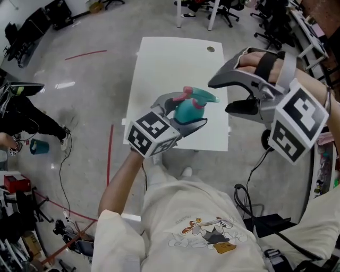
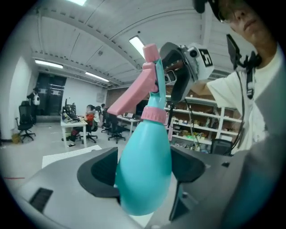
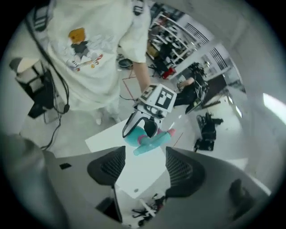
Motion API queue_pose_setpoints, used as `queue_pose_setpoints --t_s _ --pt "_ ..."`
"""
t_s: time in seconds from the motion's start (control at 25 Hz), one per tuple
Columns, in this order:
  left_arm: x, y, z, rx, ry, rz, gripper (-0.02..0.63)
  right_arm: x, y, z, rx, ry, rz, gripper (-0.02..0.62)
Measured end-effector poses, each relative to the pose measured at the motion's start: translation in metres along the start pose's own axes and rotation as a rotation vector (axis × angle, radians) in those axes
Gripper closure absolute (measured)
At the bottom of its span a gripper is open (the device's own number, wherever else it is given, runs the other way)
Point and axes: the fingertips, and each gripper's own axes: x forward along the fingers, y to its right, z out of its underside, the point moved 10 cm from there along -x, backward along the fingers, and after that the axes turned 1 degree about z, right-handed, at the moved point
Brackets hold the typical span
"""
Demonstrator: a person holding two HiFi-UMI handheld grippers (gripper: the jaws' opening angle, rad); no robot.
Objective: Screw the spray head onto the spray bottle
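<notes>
A teal spray bottle with a pink collar is held above the white table. My left gripper is shut on its round body, one pad on each side. The spray head, teal with a pink trigger, sits on the bottle's neck. My right gripper hovers to the right of the head, open and empty. In the right gripper view, the bottle and head show well beyond the spread jaws.
The table has a small round hole near its far edge. Office chairs stand behind it. A person crouches on the floor at the left. Cables and a black box lie by my right side.
</notes>
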Motion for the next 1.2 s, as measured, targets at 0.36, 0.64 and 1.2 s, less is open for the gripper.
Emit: queue_pose_setpoints --t_s 0.36,0.64,1.2 --pt "-0.006 -0.004 0.011 -0.006 -0.054 0.521 0.244 -0.008 -0.007 -0.029 -0.209 0.030 0.019 0.327" --pt "0.017 0.007 0.030 -0.002 -0.123 0.829 0.244 0.017 -0.031 -0.047 -0.363 0.042 -0.047 0.328" --pt "0.035 0.028 0.028 0.042 -0.256 0.876 0.244 0.050 -0.060 -0.065 -0.367 0.096 -0.222 0.427"
